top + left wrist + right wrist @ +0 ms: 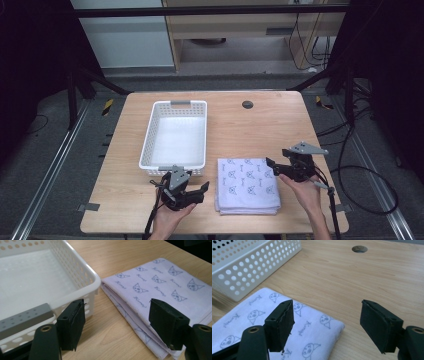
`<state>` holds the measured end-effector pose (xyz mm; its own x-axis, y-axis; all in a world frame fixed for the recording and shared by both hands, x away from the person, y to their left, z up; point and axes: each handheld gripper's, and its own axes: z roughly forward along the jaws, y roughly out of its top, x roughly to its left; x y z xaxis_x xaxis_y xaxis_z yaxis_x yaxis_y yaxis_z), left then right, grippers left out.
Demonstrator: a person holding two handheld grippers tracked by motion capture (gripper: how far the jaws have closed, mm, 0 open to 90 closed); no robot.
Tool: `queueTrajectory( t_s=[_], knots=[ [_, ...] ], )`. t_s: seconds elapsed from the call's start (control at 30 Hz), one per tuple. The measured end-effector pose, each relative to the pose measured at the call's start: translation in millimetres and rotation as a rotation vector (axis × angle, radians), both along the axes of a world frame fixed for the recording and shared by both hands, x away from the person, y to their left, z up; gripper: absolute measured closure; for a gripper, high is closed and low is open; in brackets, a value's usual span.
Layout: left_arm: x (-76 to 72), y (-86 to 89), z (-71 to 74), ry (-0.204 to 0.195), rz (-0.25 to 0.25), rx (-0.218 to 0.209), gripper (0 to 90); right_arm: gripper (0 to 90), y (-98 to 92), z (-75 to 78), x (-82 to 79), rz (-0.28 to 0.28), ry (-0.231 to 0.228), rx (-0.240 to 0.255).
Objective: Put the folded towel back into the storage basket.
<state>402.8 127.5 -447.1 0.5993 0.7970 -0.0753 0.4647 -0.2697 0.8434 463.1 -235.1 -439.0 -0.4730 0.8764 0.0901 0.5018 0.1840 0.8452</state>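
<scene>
The light wooden tabletop [235, 130] carries everything here, its bare grain running from the near edge to a small round dark hole [247, 104] near the far side. On its left half sits a white perforated plastic basket [175, 137] with grey handle strips — its floor is bare white. Just right of the basket's near corner, close but apart from it, lies a folded pale lilac cloth printed with small cat faces [248, 185], flat on the wood near the front edge, folded layers showing along its side.

The left claw [192, 192], a black two-jaw tool held in the person's left hand [167, 220], hangs low in front of the basket's near wall. In the left gripper view its jaws stand wide apart with nothing between them; the cloth [160, 290] lies ahead and to the right, the basket's corner [92, 280] to the left.

The right claw [274, 166], in the right hand [306, 192], sits at the cloth's right edge. In the right gripper view its jaws gape wide and grip nothing — one hovers over the cloth's corner [307, 330], the other over bare wood.
</scene>
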Motion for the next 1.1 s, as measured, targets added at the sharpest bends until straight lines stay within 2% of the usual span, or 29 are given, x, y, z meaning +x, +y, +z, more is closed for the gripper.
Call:
queueTrajectory(
  t_s=[0.23,0.4,0.53,0.6,0.63,0.9,1.1],
  knots=[
    [0.2,-13.8,-7.6,0.019,-0.023,0.013,28.3,27.7,-1.6,-12.3,1.8,-0.003,0.033,-0.006],
    [1.0,-20.2,-12.9,0.03,-0.031,0.019,28.3,28.3,-2.9,-16.1,3.2,-0.008,0.039,-0.013],
    [3.7,-26.8,-20.4,0.053,-0.04,0.021,28.2,30.2,-2.7,-22.1,5.6,-0.01,0.056,-0.021],
    [4.8,-27.5,-22.0,0.058,-0.041,0.021,28.2,30.8,-2.9,-24.4,7.1,-0.011,0.059,-0.029],
    [7.1,-28.7,-24.9,0.073,-0.04,0.017,28.1,31.0,-2.7,-25.0,7.4,-0.012,0.063,-0.027],
    [13.2,-34.2,-31.9,0.09,-0.043,0.017,27.8,33.1,-0.7,-31.5,10.7,-0.008,0.086,-0.036],
    [16.6,-39.6,-37.5,0.1,-0.05,0.038,27.2,35.8,-0.2,-35.8,14.5,-0.005,0.102,-0.044]
  ],
)
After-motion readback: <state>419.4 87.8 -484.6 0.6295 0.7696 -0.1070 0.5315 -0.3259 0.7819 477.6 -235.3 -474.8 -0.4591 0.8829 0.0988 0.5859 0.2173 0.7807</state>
